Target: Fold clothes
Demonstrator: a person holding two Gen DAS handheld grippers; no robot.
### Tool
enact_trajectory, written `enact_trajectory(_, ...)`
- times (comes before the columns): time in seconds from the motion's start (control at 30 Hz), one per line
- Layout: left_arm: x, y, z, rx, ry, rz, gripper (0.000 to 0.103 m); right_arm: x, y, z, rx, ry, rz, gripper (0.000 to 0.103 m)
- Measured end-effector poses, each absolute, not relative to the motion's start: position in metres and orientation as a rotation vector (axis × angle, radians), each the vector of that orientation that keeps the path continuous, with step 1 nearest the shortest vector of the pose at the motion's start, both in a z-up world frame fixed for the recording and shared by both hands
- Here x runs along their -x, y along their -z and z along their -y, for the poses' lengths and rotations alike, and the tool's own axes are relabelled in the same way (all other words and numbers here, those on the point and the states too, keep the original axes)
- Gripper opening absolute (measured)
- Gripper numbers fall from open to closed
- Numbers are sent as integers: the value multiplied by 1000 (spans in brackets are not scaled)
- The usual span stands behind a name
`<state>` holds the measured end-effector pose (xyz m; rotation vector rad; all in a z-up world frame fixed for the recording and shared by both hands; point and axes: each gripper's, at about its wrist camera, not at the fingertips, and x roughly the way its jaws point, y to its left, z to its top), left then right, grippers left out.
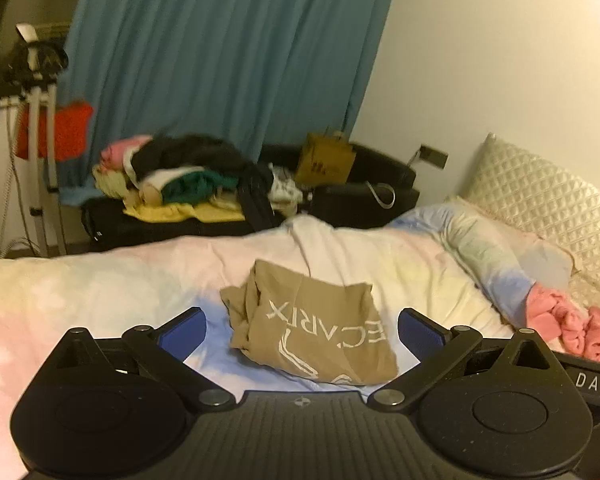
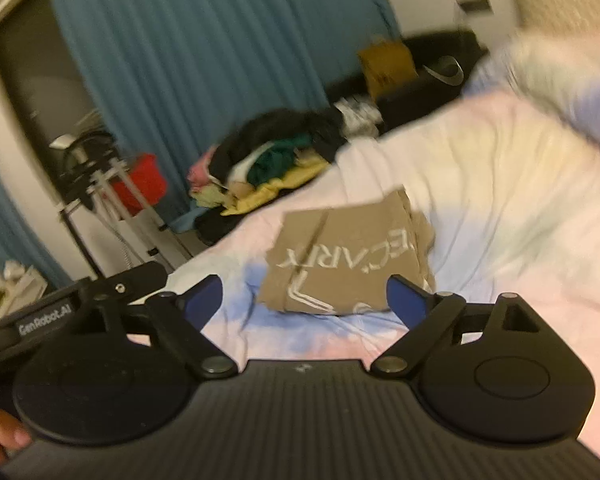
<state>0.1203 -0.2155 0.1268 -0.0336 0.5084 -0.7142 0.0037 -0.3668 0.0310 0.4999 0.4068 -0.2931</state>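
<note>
Item: folded tan garment (image 1: 312, 328), white lettering on its upper face, lying on the bed (image 1: 112, 280) near the front edge, on a pastel tie-dye cover of pink, blue and pale yellow. Creased at its left side in the left wrist view; otherwise a compact rectangle.

Left tongs (image 1: 302, 330): spread wide, blue pads apart, grasping nothing. Held above the bed with the tan garment showing in the gap between the pads; no contact visible.

Right tongs (image 2: 305, 294): likewise spread wide and empty. The garment shows between and beyond the pads; the view is blurred, so contact cannot be told. A fingertip of a hand (image 2: 0, 436) shows at the lower left edge of the right wrist view, beside the body of the other gripper.

Also on the bed: pink crumpled garment (image 1: 572, 330) at the right, well apart from the tan one; a quilted cream pillow (image 1: 540, 196) against the wall.

Beyond the bed: mixed clothes pile (image 1: 180, 176) of black, green, yellow and pink pieces on a dark low surface; brown paper bag (image 1: 326, 160) beside it; teal curtain (image 1: 228, 52) behind; white tripod (image 1: 40, 120) at far left, with a red item (image 1: 70, 130) hanging just behind it.
</note>
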Motion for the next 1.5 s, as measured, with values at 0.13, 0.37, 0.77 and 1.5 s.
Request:
enact_trajectory(0.13, -83, -137, 178, 72, 716, -454, 103, 27, -46, 341, -435, 268, -369, 90)
enact_trajectory(0.37, -26, -128, 131, 71, 662, -400, 103, 70, -40, 303, -373, 241, -313, 90)
enact_trajectory(0.77, 4, -84, 105, -22, 603, -347, 103, 74, 5, 277, -302, 286, -267, 90)
enact_trajectory(1.5, -2, -72, 100, -42, 573, -345, 103, 66, 22, 259, -225, 316, -298, 90)
